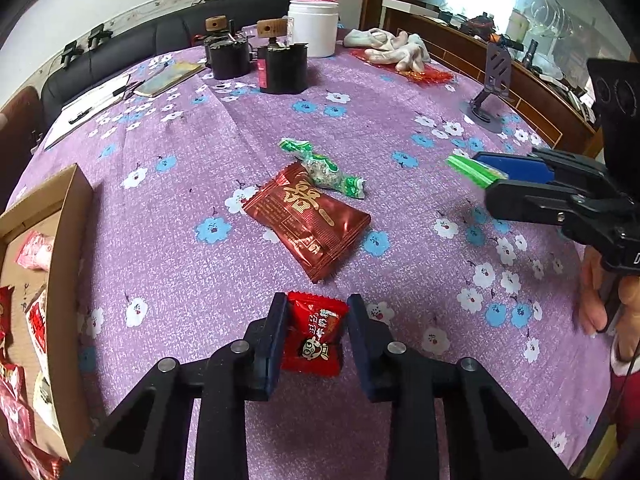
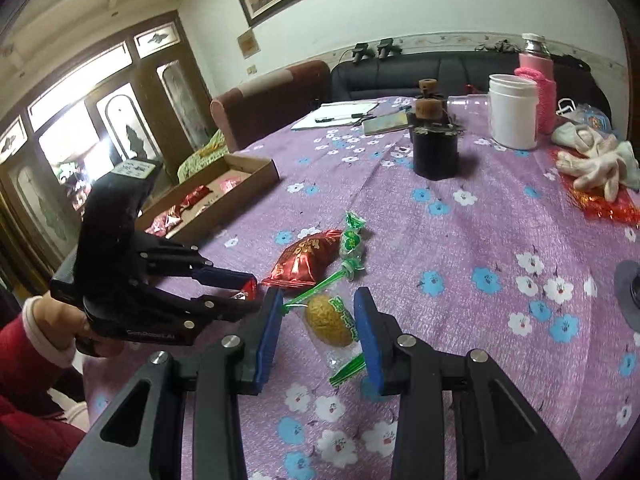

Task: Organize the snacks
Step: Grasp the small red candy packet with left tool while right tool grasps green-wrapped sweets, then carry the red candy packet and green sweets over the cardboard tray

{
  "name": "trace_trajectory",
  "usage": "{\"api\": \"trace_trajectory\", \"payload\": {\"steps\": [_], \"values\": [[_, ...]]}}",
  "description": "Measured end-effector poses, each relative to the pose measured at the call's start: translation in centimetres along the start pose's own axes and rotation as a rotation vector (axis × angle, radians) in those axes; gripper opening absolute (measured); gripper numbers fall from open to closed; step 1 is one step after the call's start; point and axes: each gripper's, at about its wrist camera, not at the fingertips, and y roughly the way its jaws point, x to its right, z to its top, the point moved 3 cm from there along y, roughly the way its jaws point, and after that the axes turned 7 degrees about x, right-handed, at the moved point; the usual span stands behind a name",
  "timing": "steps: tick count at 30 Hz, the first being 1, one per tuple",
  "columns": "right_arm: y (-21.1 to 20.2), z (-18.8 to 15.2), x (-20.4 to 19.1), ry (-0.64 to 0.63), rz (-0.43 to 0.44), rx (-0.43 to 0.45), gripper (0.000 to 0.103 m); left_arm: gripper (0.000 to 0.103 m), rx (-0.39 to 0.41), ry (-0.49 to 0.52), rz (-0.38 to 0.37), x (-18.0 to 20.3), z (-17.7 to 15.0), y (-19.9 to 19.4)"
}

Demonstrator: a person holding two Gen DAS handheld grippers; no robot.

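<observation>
While the left hand-held gripper (image 1: 316, 334) pinches the red candy (image 1: 314, 336) — right hand-held gripper (image 2: 318, 334) clamping the walnut candy (image 2: 330, 320) — lift straight, then swing toward the box (image 1: 66, 240) at nine o'clock.

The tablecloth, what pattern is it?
Purple tablecloth with white and blue flowers, clearest in the left wrist view.

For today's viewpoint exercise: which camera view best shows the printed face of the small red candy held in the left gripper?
The left wrist view: the small red candy faces the lens between the left gripper fingers, its cartoon print readable. The right wrist view shows only a red sliver at those fingertips.
</observation>
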Motion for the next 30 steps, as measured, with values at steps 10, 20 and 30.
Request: {"api": "trace_trajectory", "payload": {"steps": [10, 20, 30], "values": [[-1.7, -0.6, -0.2, 0.098, 0.034, 0.068, 0.036, 0.029, 0.030, -0.058, 0.073, -0.2, -1.2, -1.4], [-1.2, -1.6, -2.7, 0.108, 0.066, 0.072, 0.036, 0.029, 0.079, -0.093, 0.141, -1.2, -2.2, -4.9], [0.0, -1.6, -6.1, 0.076, 0.098, 0.062, 0.036, 0.029, 0.140, -0.122, 0.200, -2.6, -2.7, -8.6]]}}
